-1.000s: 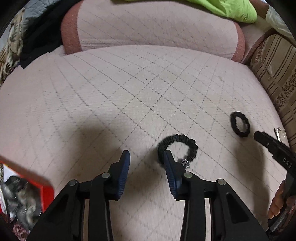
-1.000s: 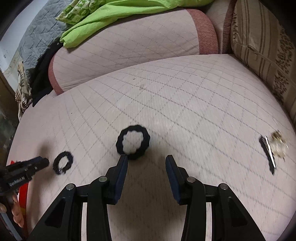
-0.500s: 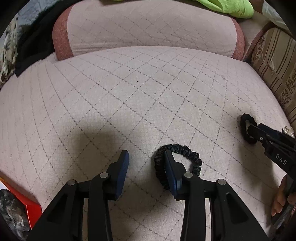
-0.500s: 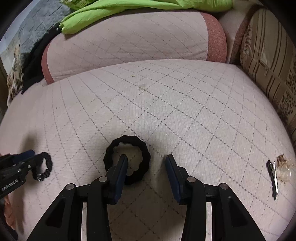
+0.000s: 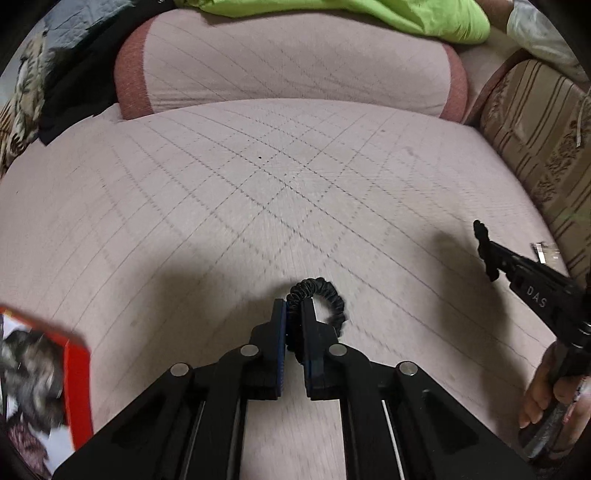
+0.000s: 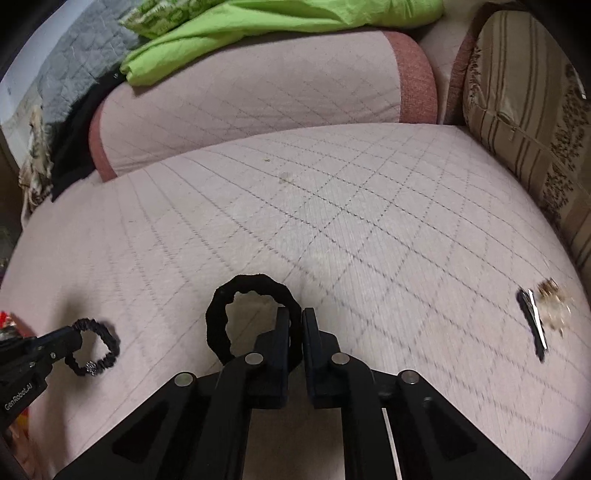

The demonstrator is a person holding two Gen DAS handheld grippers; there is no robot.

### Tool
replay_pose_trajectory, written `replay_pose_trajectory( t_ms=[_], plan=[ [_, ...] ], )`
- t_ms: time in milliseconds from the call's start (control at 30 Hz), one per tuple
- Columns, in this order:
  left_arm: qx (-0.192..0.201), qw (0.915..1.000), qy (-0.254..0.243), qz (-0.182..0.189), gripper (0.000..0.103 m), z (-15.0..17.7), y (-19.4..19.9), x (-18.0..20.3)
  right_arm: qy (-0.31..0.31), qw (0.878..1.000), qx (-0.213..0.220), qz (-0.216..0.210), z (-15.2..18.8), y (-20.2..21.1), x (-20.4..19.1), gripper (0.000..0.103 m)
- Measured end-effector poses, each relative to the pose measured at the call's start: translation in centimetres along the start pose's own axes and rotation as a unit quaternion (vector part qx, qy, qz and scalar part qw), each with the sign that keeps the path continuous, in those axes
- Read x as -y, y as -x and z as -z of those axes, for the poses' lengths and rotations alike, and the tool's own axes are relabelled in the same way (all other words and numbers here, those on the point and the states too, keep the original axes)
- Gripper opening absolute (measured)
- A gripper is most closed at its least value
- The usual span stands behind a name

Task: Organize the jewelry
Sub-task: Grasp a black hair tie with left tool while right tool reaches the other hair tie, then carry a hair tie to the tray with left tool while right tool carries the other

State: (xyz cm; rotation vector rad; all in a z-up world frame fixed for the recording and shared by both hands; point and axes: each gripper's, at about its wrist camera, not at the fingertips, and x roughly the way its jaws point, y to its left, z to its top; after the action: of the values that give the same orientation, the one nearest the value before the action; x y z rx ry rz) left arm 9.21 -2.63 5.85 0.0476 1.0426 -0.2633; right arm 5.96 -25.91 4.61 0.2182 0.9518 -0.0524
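My left gripper is shut on a thin black scrunchie, which loops out to the right of the fingertips; it also shows in the right wrist view with a small bead on it. My right gripper is shut on the right side of a thicker black scrunchie, lifted just above the pink quilted cushion. In the left wrist view the right gripper holds that scrunchie edge-on. A hair clip with a pale ornament lies at the right.
A red-edged box holding dark items sits at the lower left. A pink bolster runs along the back with a green cloth on it. A striped cushion bounds the right side.
Both grippers have closed from open: the left on the thin scrunchie, the right on the thick one. Both scrunchies have shifted off the cushion with the fingers.
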Motion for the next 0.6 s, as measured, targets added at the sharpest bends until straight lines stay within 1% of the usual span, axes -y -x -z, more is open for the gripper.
replay_pose_trajectory(
  t_ms=[167, 433, 600],
  plan=[
    [0.019, 0.9997, 0.009, 0.008, 0.007, 2.3, 5.1, -0.3, -0.003, 1.000, 0.014, -0.024, 1.8, 4.5, -1.1, 0.008],
    [0.068, 0.9976, 0.011, -0.003, 0.007, 6.3, 13.1, -0.9, 0.014, 0.998, 0.032, -0.052, 5.2, 10.7, -3.5, 0.008],
    [0.083, 0.9962, 0.023, -0.011, 0.007, 8.8, 16.7, -1.7, 0.029, 0.996, 0.048, -0.068, 7.3, 14.4, -5.4, 0.008]
  ],
)
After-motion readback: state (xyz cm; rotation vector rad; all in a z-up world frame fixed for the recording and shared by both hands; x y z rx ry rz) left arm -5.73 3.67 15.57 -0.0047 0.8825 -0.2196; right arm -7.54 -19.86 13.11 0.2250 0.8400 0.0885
